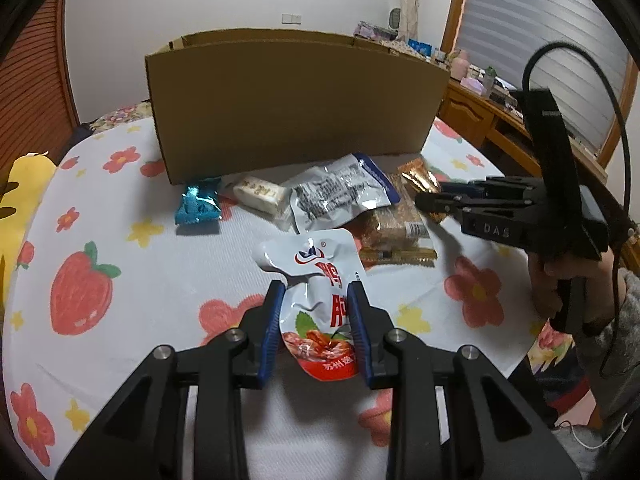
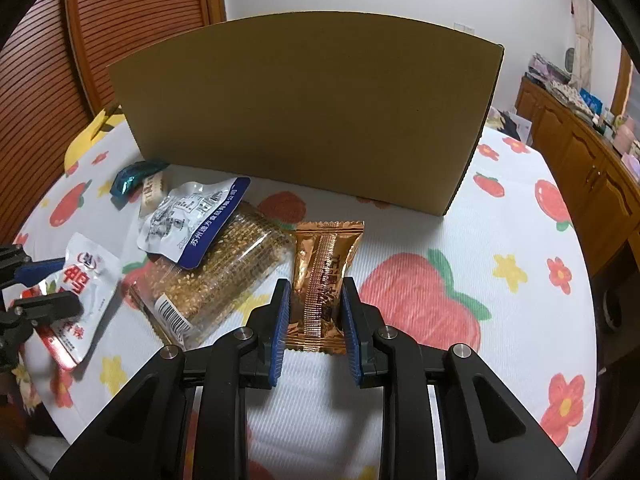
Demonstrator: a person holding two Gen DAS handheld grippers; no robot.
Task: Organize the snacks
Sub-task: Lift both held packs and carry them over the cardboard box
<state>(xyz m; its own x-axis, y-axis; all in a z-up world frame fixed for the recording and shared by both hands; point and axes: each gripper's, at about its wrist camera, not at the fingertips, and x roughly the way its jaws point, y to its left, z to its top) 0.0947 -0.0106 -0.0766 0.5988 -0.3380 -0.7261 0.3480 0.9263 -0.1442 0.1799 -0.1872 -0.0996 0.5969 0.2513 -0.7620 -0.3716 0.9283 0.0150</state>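
Hand-held gripper (image 1: 316, 296) pinches pouch (image 1: 312, 280) before box (image 1: 296, 100).

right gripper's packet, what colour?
Shiny copper-orange packet with dark lettering, between the right gripper pads; clearest in the right wrist view.

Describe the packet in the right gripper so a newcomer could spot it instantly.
Start at the tall cardboard box on the strawberry-print cloth. In front of it lie loose snacks; the copper foil packet is rightmost, clamped by the right gripper. It alone is metallic orange, beside the clear sesame-bar pack.
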